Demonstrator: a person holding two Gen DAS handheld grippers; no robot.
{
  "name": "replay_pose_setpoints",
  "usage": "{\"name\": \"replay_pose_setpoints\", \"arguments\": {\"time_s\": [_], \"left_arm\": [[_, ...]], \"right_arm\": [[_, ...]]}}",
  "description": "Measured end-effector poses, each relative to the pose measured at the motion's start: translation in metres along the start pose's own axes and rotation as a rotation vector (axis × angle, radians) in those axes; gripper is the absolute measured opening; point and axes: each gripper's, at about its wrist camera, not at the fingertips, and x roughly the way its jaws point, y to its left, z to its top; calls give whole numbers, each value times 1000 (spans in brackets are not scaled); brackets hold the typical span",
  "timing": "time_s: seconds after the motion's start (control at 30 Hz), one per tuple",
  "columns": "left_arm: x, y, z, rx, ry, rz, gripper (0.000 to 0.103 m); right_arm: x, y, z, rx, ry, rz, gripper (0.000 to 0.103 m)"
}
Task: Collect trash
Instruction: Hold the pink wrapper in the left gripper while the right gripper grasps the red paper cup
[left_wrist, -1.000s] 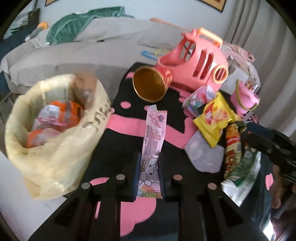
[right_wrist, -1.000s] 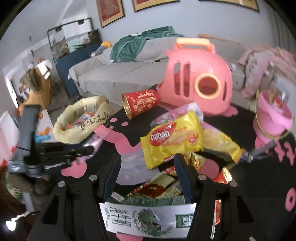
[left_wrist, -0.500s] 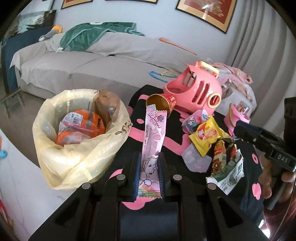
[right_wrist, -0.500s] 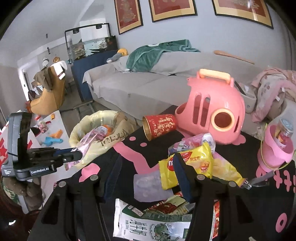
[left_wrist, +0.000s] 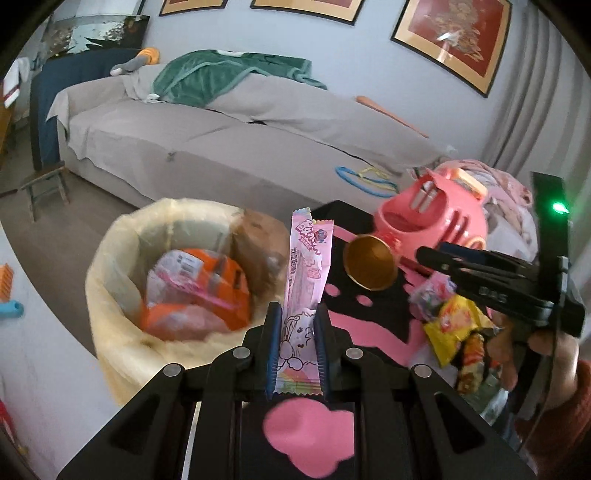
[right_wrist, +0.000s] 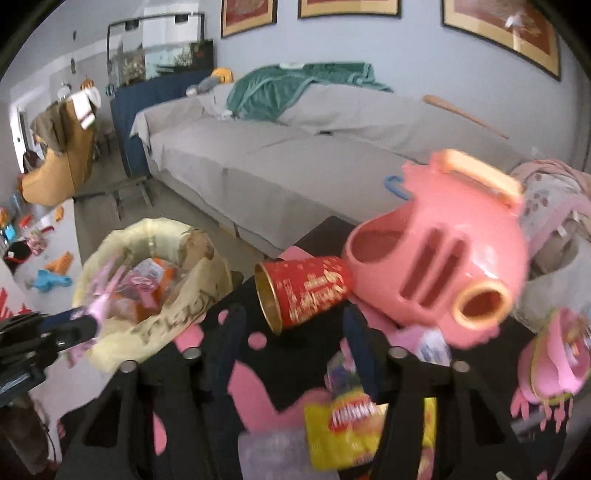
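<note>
Left gripper has lifted off the table, fingers clamped on pink wrapper, near trash bag; right gripper fingers open, empty.

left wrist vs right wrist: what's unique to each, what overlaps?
Left wrist only: the left gripper shut on the long pink candy wrapper, seen square on, and the green status light on the right gripper.

Right wrist only: the right gripper, open and empty; the red cup's printed side; the pink toy bucket.

Both: the yellow-lined trash bin, the red-and-gold paper cup, the pink plastic toy carrier, the yellow snack packet and the grey sofa.
</note>
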Motion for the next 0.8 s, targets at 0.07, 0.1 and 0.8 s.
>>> {"name": "replay_pose_setpoints", "arguments": {"time_s": [0.07, 0.1, 0.8], "left_arm": [[-1, 6, 3, 7, -10, 9, 18], [-2, 9, 4, 13, -15, 14, 18], [25, -16, -6, 17, 92, -125, 18]], "right_arm": [[19, 7, 7, -52, 29, -14, 42], [27, 11, 8, -77, 38, -31, 42], [-13, -57, -28, 80, 6, -14, 3]]}}
